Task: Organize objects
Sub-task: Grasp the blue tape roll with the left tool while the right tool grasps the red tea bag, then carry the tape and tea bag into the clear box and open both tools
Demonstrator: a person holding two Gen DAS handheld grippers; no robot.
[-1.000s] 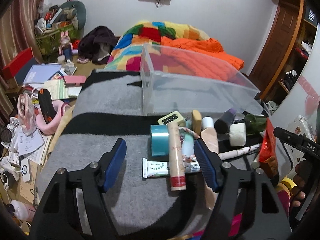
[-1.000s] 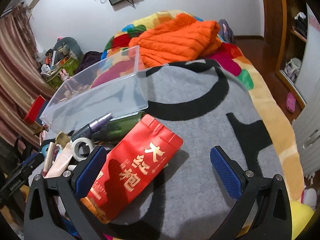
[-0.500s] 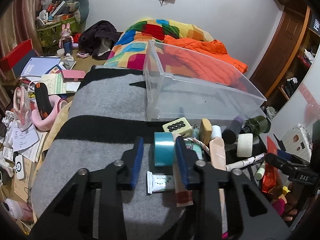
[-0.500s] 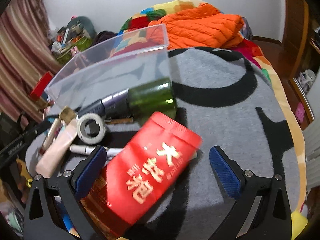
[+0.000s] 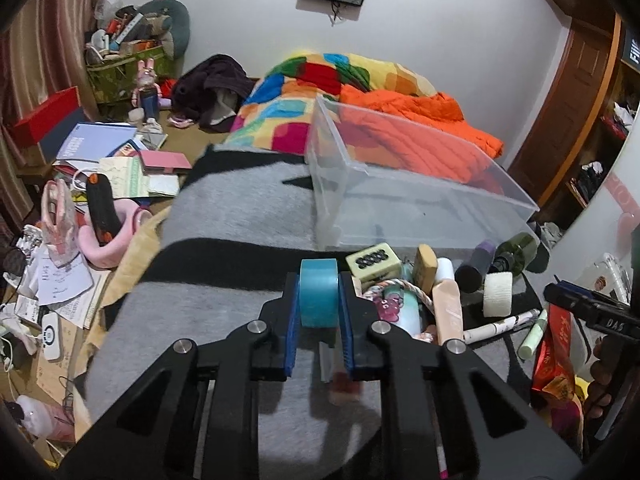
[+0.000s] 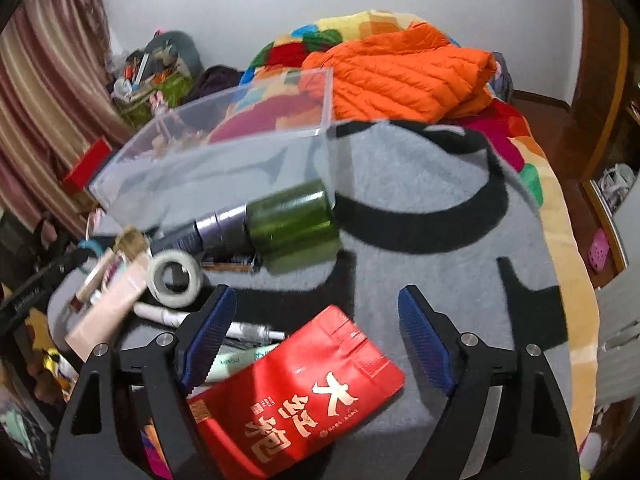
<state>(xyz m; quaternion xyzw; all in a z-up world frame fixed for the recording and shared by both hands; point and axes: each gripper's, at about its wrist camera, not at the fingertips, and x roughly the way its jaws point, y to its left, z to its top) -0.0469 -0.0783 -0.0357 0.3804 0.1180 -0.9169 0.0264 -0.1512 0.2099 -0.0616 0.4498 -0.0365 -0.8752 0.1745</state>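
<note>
Clamping on the teal tape roll (image 5: pixel 318 294) — left tool (image 5: pixel 318 320), blue pads flat against both sides of the roll, jaws closing the last bit onto it. Roll upright on edge over the grey-and-black blanket (image 5: pixel 240 216) on the bed, near side of the clear plastic bin (image 5: pixel 420 208). Just right of the roll: a cream block with black dots (image 5: pixel 373 261), a rope-handled pink pouch (image 5: pixel 394 300), a peach tube (image 5: pixel 448 304), a white tape roll (image 5: pixel 497 294), a white pen (image 5: pixel 500 324). Closer to the bin, a dark purple-capped bottle (image 5: pixel 478 266) and a green bottle (image 5: pixel 516 248), both lying down.

Narrowing but not yet gripping — right tool (image 6: pixel 314 332), jaws closing with a wide gap, pads clear of everything. Between and under them, the red foil pouch (image 6: pixel 296 396) with gold characters, flat on the blanket, well on the near side of the bin; one corner touching or hidden by the left-side pad, cannot tell which. Beyond it toward the bin: green bottle (image 6: pixel 294 226) on its side, white tape roll (image 6: pixel 174 278), peach tube (image 6: pixel 112 304). Bin itself bare inside, orange jacket (image 6: pixel 400 76) behind it.
</note>
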